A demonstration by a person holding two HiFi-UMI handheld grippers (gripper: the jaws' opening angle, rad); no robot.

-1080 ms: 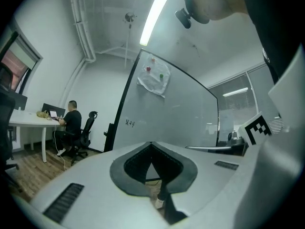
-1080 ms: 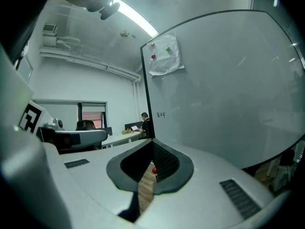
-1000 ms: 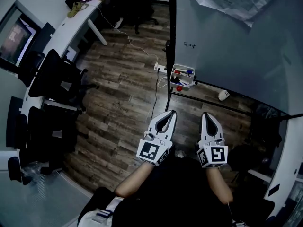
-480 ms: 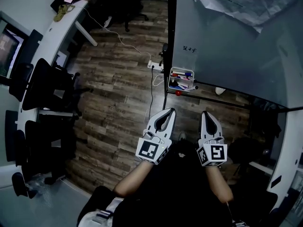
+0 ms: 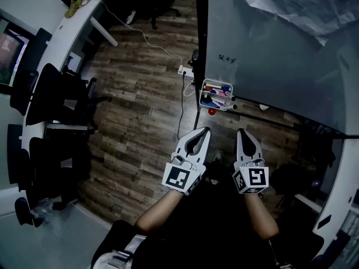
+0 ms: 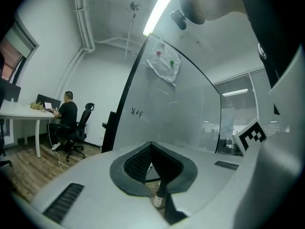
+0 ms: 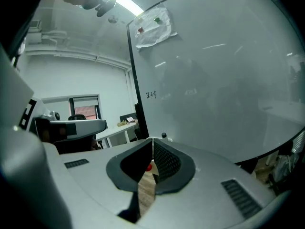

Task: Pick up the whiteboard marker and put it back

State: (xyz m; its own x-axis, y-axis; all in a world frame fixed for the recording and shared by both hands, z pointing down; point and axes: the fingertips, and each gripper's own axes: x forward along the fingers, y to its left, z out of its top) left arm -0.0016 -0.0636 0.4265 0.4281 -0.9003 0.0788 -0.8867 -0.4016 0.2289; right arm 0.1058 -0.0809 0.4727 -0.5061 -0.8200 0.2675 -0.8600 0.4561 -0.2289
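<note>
step: reach | left gripper (image 5: 202, 131), right gripper (image 5: 241, 131): your jaws were pressed together, nothing held | markers (image 5: 216, 87) lay in tray (image 5: 202, 96) on whiteboard (image 5: 269, 49), well ahead (which one, unclear) | you needed right jaws parted early, squared across one barrel

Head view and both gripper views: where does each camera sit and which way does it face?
Head view: on the person's head, steeply down at the wood floor, whiteboard and marker tray; shows both forearms, left gripper and right gripper.
Left gripper view: on the left gripper, along its shut jaws toward the whiteboard, a seated person at left.
Right gripper view: on the right gripper, along its shut jaws toward the whiteboard.
Shared: the small scribble on the whiteboard shows in all three.
</note>
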